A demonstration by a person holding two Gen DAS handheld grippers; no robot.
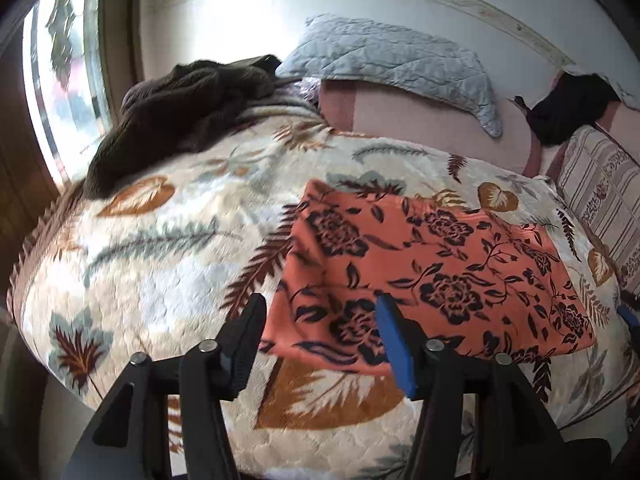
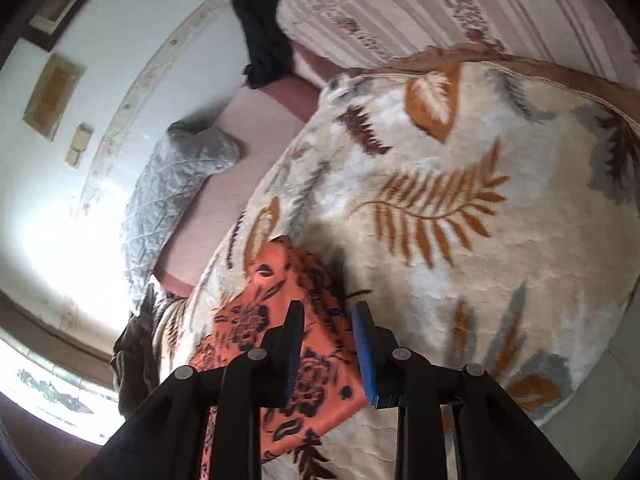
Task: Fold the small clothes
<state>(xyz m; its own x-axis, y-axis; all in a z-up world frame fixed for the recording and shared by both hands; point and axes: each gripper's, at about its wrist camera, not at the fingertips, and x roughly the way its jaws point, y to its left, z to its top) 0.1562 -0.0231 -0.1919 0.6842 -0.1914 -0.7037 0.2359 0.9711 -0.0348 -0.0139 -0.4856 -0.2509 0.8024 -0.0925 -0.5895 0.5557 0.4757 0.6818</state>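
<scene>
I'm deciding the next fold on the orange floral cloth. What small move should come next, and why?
Probably close the right tongs on the orange cloth's near edge. Both tongs stand open; the cloth lies flat on the leaf-print blanket, and its edge sits between the right fingers. The left tongs hover at the opposite corner.

Daylight pours in through the window (image 1: 60,80), at the left of the left wrist view and at the lower left of the right wrist view, where it is blown out to white. The wall (image 1: 224,28) beside it glares and loses detail. Away from it the blanket (image 1: 160,248) is evenly lit and soft-shadowed. A dark shadow lies on the blanket just beside the cloth (image 2: 276,344) in the right wrist view. Both pictures bulge strongly, with black corners. Slight blur softens the right view.
</scene>
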